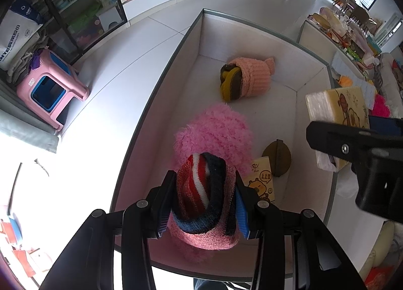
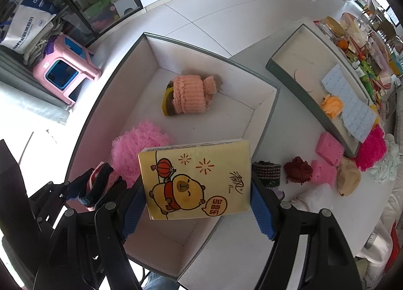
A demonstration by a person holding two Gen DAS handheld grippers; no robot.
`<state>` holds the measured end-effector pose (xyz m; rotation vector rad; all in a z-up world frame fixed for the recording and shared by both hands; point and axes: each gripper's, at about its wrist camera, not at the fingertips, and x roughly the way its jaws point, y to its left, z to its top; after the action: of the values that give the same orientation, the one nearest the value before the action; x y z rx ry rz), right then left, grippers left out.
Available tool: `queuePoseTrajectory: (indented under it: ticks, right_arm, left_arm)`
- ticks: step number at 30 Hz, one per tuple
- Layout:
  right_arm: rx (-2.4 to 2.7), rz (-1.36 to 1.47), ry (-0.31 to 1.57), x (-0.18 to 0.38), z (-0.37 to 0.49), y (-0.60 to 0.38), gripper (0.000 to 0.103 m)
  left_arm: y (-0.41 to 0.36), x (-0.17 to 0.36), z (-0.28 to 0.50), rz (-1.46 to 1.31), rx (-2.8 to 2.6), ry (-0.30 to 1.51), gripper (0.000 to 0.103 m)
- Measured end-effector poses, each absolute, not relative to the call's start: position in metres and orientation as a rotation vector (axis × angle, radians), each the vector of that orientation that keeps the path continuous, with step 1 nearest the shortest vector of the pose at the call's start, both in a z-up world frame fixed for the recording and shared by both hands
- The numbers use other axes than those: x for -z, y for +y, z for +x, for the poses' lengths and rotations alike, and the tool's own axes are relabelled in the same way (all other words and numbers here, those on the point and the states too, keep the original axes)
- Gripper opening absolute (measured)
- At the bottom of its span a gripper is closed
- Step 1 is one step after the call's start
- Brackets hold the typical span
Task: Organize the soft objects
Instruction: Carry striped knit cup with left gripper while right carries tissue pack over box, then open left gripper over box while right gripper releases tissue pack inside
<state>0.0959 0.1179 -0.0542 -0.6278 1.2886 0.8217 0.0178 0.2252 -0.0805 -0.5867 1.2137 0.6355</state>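
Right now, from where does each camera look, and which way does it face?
Left wrist: on the left gripper, looking steeply down into the white box; its fingers clamp a striped knit roll.
Right wrist: on the right gripper, looking down over the box; its fingers hold a yellow tissue pack.
Shared: the box, fluffy pink item, peach knit hat.

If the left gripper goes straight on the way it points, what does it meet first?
Probably the fluffy pink item in the box, just beyond the knit roll that the left gripper holds; depth unclear.
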Motion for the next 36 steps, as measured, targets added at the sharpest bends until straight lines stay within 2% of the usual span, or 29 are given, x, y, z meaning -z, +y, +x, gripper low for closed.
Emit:
queuePoseTrajectory:
  ticks: [10, 11, 13, 15, 18, 19, 27, 36]
  right_arm:
    - [-0.836, -0.620, 1.300, 0.062, 0.098, 0.125, 0.078]
    - [-0.838, -0.613, 1.305, 0.063, 0.098, 0.125, 0.078]
    - [-0.848, -0.589, 1.315, 0.064, 0.100, 0.124, 0.080]
    - [-0.853, -0.571, 1.331, 0.065, 0.102, 0.122, 0.082]
    - [-0.822, -0.558, 1.314, 0.062, 0.107, 0.113, 0.087]
    - [-0.814, -0.549, 1.312, 0.060, 0.110, 0.110, 0.093]
    - [-0.562, -0.355, 1.304, 0.056, 0.162, 0.037, 0.093]
    - [-0.277, -0.271, 1.458, 0.116, 0.206, -0.031, 0.093]
  left_arm:
    - [0.224, 0.082, 0.019, -0.568, -0.618, 1.206, 0.046]
    - [0.224, 0.081, 0.019, -0.564, -0.614, 1.203, 0.051]
    - [0.223, 0.078, 0.019, -0.554, -0.624, 1.187, 0.091]
    - [0.221, 0.073, 0.018, -0.539, -0.643, 1.164, 0.102]
    - [0.220, 0.073, 0.023, -0.548, -0.628, 1.181, 0.102]
    - [0.220, 0.075, 0.024, -0.546, -0.629, 1.188, 0.102]
    - [0.210, 0.073, 0.031, -0.537, -0.622, 1.201, 0.102]
    - [0.191, 0.067, 0.034, -0.491, -0.575, 1.220, 0.102]
